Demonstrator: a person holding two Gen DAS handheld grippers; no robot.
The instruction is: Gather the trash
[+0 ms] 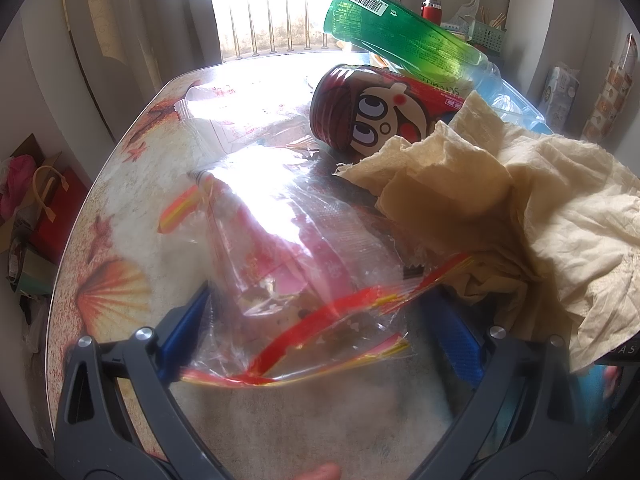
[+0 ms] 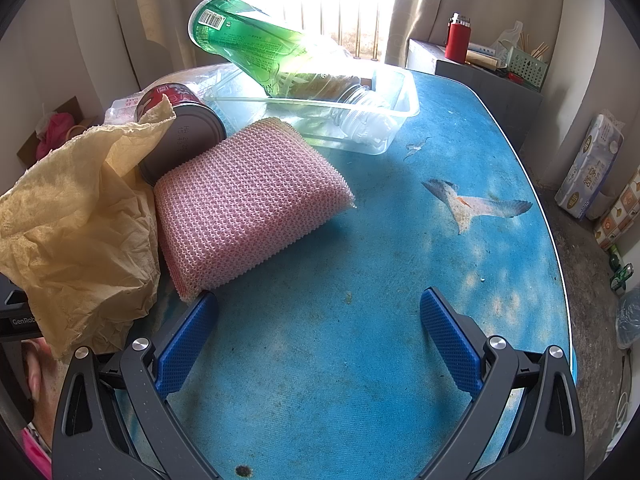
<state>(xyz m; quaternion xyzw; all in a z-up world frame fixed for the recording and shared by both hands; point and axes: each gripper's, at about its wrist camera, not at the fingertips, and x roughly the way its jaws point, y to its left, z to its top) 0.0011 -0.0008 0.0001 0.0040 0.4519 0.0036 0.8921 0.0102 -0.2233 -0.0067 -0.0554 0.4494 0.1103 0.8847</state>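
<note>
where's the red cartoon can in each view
Left wrist: the red cartoon can lies on its side, upper centre, behind the crumpled paper towel.
Right wrist: the same can is upper left, its grey base toward the camera, partly behind the pink sponge.
Shared landmark: the tilted green bottle just above it.

left hand-held gripper [image 1: 320,328] jaws spread wide, right hand-held gripper [image 2: 320,332] likewise agape
</note>
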